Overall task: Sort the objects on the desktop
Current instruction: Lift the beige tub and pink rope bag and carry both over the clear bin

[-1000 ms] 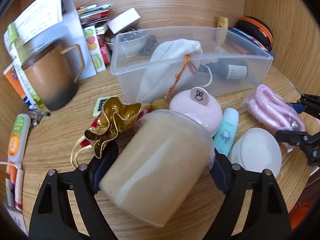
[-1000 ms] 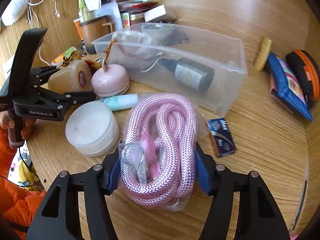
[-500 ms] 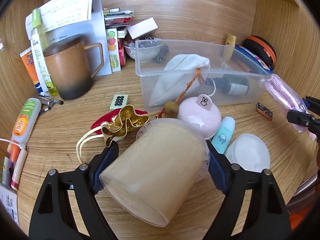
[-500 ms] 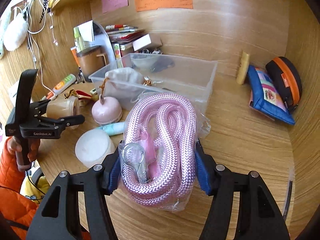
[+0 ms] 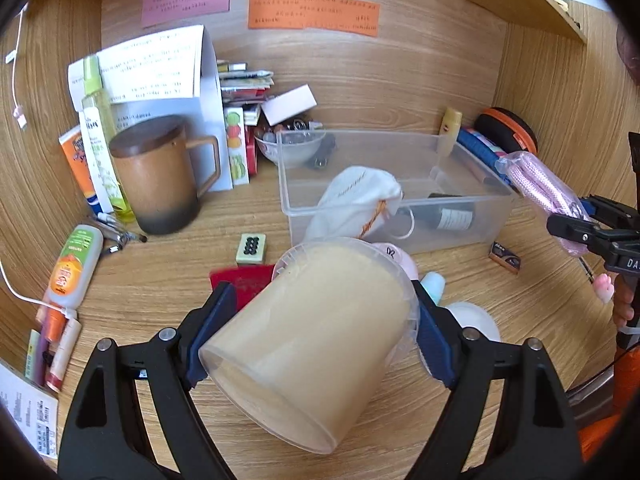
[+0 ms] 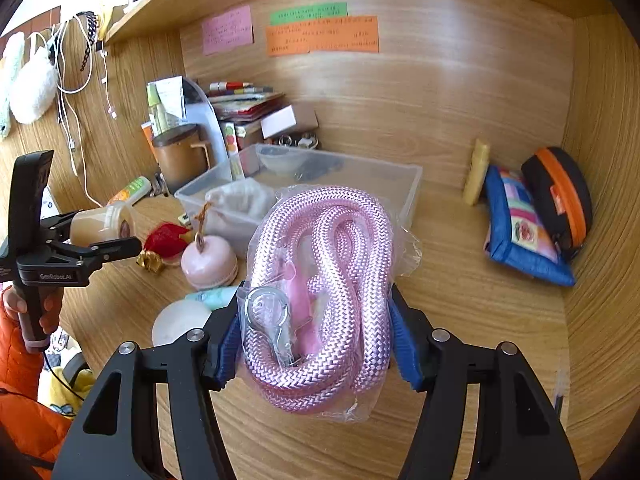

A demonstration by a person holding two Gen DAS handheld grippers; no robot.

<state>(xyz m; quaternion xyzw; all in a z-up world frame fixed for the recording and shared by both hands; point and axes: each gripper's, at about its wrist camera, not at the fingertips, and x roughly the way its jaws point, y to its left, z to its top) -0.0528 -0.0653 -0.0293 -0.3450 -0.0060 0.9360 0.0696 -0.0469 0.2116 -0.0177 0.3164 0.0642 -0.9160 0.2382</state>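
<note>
Pinching the stiff, slick-looking beige jar [image 5: 312, 344] across its sides in my left gripper [image 5: 320, 320], I clamp the soft bagged pink rope [image 6: 320, 296] mid-coil in my right gripper [image 6: 316, 332].

Left claw [image 5: 320, 324]: black plastic arms, blue pads, silver screws; white lettering on its side in the right wrist view. Right claw [image 6: 316, 340]: same build, black arms, blue pads, silver screws. Person: orange sleeve [image 6: 16, 344].

Sunlit wooden desk alcove [image 6: 460, 92], overhead shelf [image 6: 168, 12]
</note>
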